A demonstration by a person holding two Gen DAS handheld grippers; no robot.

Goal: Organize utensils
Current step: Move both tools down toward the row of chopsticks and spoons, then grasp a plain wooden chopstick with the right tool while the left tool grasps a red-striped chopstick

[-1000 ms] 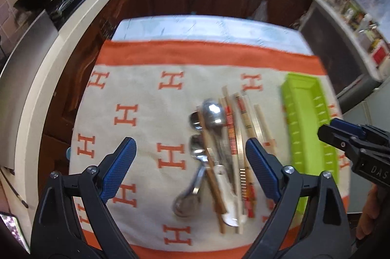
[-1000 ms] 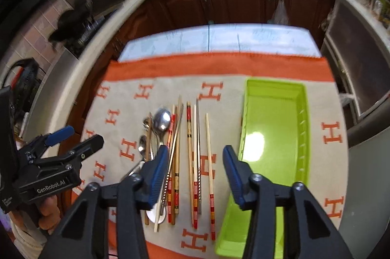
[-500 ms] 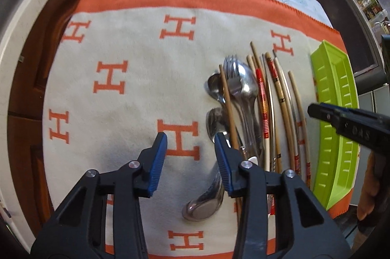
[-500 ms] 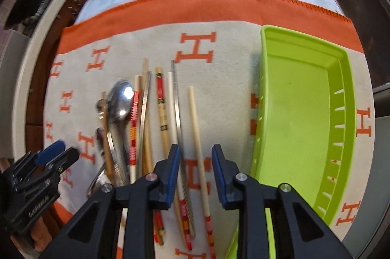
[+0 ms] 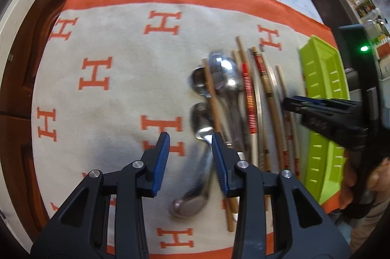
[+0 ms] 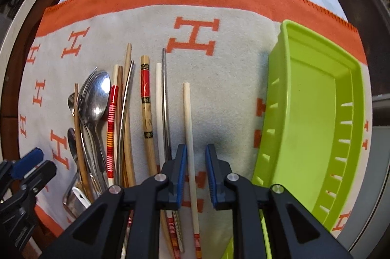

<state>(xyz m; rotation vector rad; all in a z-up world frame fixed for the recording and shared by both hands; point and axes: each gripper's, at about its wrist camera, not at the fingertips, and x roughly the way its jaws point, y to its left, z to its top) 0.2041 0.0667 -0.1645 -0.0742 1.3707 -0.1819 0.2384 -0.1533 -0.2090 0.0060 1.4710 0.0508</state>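
- My right gripper (image 6: 196, 173) is low over the cloth (image 6: 151, 22), fingers narrow but not closed; a pale chopstick (image 6: 188, 122) runs straight through the gap between them; I can't tell whether the left pad touches it
- Left of those fingers lie the other chopsticks (image 6: 147, 112) and spoons (image 6: 95, 98); the green tray (image 6: 316, 112) sits empty to the right of them, near
- My left gripper (image 5: 190, 157) is narrowly open, holding nothing; a spoon handle (image 5: 204, 168) lies in the gap, bowl end down near the finger bases; the rest of the pile is just right of the right finger
- Step in hand, I'd say: pre-grasp on first pieces; nothing binned yet
- Next: squeeze right on the chopstick, lift clear, carry right over the tray wall; thin round stick may roll or pivot
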